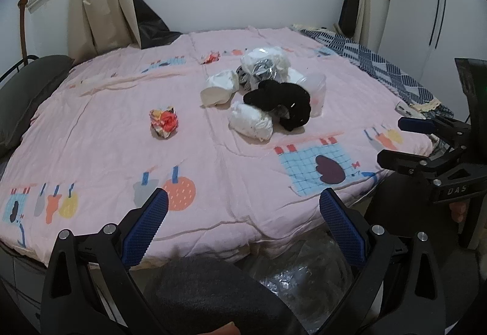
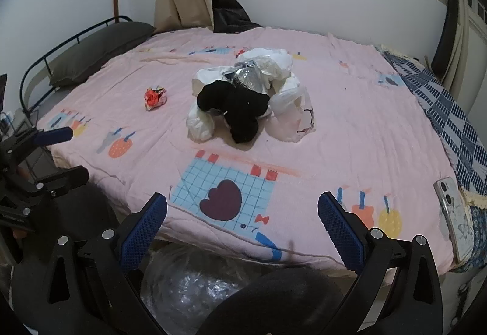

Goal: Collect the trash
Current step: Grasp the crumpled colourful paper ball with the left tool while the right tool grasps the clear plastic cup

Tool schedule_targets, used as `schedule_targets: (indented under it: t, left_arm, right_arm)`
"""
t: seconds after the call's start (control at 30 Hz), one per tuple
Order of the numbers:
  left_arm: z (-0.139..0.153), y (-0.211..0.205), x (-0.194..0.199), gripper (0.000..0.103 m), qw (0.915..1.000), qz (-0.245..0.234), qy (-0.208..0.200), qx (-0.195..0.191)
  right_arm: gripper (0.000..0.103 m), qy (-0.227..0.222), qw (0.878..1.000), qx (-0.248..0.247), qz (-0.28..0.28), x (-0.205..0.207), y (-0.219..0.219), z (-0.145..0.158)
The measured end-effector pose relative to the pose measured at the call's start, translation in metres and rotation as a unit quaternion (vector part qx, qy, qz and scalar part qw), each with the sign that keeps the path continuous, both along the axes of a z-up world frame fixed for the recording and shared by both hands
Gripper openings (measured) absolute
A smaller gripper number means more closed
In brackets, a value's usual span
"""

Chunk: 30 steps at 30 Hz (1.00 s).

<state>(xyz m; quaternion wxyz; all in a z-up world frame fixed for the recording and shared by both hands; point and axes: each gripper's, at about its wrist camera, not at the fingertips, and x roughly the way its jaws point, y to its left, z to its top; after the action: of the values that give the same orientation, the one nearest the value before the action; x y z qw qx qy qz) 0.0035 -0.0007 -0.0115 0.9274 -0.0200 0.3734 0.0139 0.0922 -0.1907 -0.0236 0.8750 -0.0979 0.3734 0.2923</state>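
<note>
Evidently, collection has not begun: all visible trash lies on the pink printed bedspread (image 1: 91,152), and nothing is held. The left gripper (image 1: 243,222) hovers at the near edge of the bed with its jaws spread wide and empty; the right gripper (image 2: 242,222) stands likewise, wide open and empty.

Items remaining:
- A heap of crumpled white plastic bags (image 1: 264,64) at mid-bed, with a silver foil wrapper (image 2: 245,77) among them.
- A black crumpled bag or cloth (image 1: 278,100) lying on top of the heap; its material cannot be determined.
- A red-and-yellow crumpled paper wrapper (image 1: 163,122), well apart to the left of the heap.
- A second small red wrapper (image 1: 211,57) near the far side of the heap.

A clear plastic bag (image 2: 185,283) sits on the floor below the bed edge, judged to be the receptacle.

Surroundings: a grey pillow (image 2: 100,48) at the headboard, a blue-and-white patterned cloth (image 2: 453,118) along the right side, and a white smartphone (image 2: 453,222) at the bedspread's right edge, which is not trash. No obstacle lies between the grippers and the heap.
</note>
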Motion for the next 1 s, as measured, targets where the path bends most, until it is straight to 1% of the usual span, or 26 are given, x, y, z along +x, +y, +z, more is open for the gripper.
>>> schedule_targets:
  t: [0.07, 0.17, 0.3, 0.33, 0.47, 0.6, 0.77, 0.9, 1.0]
  left_arm:
    - [0.000, 0.001, 0.001, 0.097, 1.0000, 0.000, 0.004, -0.003]
    - [-0.003, 0.002, 0.006, 0.097, 0.9997, 0.005, 0.022, -0.006]
    - [-0.008, 0.007, 0.016, 0.097, 0.9986, 0.014, 0.047, -0.019]
    - [-0.010, 0.009, 0.019, 0.097, 0.9979, 0.019, 0.058, -0.023]
    - [-0.018, 0.015, 0.029, 0.097, 0.9949, 0.028, 0.087, -0.042]
    - [-0.020, 0.025, 0.041, 0.097, 0.9921, 0.052, 0.099, -0.057]
    - [-0.022, 0.044, 0.059, 0.097, 0.9867, 0.096, 0.094, -0.091]
    - [-0.025, 0.058, 0.074, 0.097, 0.9822, 0.127, 0.085, -0.109]
    - [-0.028, 0.068, 0.087, 0.097, 0.9791, 0.147, 0.074, -0.118]
  right_arm:
    - [0.095, 0.007, 1.000, -0.002, -0.004, 0.002, 0.001, -0.002]
    - [0.095, 0.016, 1.000, -0.008, -0.008, 0.006, 0.004, -0.004]
    - [0.095, 0.032, 0.998, -0.042, -0.035, 0.017, 0.014, -0.013]
    - [0.095, 0.040, 0.998, -0.041, -0.039, 0.022, 0.015, -0.015]
    - [0.095, 0.066, 0.997, 0.000, -0.050, 0.041, 0.013, -0.018]
    - [0.095, 0.083, 0.993, 0.047, -0.073, 0.063, 0.010, -0.021]
    - [0.095, 0.080, 0.986, 0.094, -0.108, 0.088, 0.004, -0.022]
    - [0.095, 0.078, 0.981, 0.120, -0.128, 0.107, 0.000, -0.024]
    - [0.095, 0.086, 0.977, 0.136, -0.141, 0.124, -0.005, -0.029]
